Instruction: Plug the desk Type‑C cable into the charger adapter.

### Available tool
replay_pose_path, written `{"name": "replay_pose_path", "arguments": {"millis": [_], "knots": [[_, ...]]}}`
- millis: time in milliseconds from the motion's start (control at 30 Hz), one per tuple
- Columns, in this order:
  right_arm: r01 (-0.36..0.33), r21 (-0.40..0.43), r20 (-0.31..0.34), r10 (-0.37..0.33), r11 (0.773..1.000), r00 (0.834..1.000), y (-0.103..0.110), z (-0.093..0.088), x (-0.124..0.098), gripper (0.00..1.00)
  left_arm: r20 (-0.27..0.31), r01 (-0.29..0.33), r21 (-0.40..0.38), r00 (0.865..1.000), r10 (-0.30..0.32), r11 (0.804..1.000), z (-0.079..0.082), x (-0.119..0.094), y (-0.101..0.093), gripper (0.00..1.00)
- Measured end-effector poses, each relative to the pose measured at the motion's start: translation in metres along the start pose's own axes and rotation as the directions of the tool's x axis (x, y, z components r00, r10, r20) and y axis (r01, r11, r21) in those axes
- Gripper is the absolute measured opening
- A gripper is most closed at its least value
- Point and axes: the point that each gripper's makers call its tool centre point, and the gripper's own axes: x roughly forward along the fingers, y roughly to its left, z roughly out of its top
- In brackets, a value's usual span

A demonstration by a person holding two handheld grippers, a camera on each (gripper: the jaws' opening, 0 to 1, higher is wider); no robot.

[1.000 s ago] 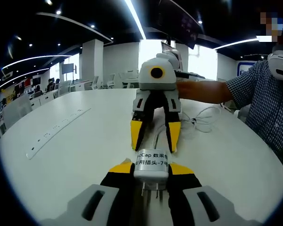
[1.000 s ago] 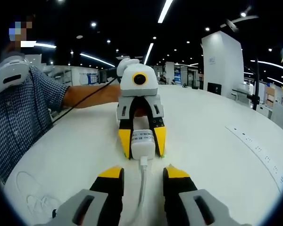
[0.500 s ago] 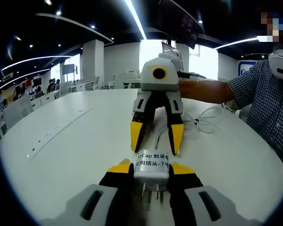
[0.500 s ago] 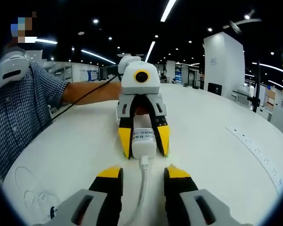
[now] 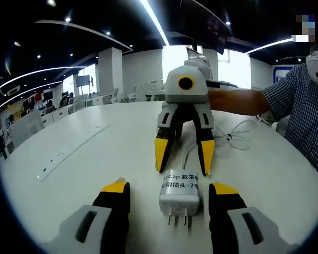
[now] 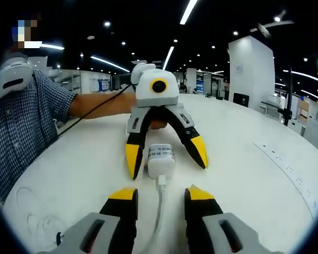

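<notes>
Left gripper [image 5: 167, 189] has just released the small white labelled charger adapter [image 5: 180, 191]; jaws now spread wide. Right gripper [image 6: 159, 193] open, straddling the plugged-in white Type-C cable [image 6: 160, 203]. Connection looks made.

Open-plan office: large white table [image 5: 85, 174], rows of desks and chairs [image 5: 103, 98] behind, ceiling strip lights [image 5: 156, 24], white pillar [image 6: 249, 71], wall screen [image 5: 83, 80].

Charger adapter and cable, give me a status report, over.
Left gripper open, right gripper open. Charger adapter lying free on table, Type-C cable plugged in. Nothing in the way.
</notes>
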Motion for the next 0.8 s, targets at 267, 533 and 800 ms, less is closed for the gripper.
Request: {"name": "replay_pose_path", "arguments": {"millis": [267,533,800], "knots": [[0.032,0.052,-0.014,-0.031,0.998,0.999,-0.003,0.001,-0.004,0.39,-0.027,-0.052,0.004,0.998,0.053,0.999,0.001,-0.003,0.0,0.62],[0.07,0.063,-0.009,-0.07,0.996,0.998,-0.004,0.006,-0.01,0.42,-0.033,-0.096,-0.01,0.995,0.095,0.995,0.002,-0.008,-0.007,0.6],[0.16,0.079,-0.004,-0.16,0.984,0.987,-0.011,0.012,-0.023,0.42,0.015,-0.206,-0.043,0.978,0.207,0.978,0.014,-0.024,0.003,0.58]]}}
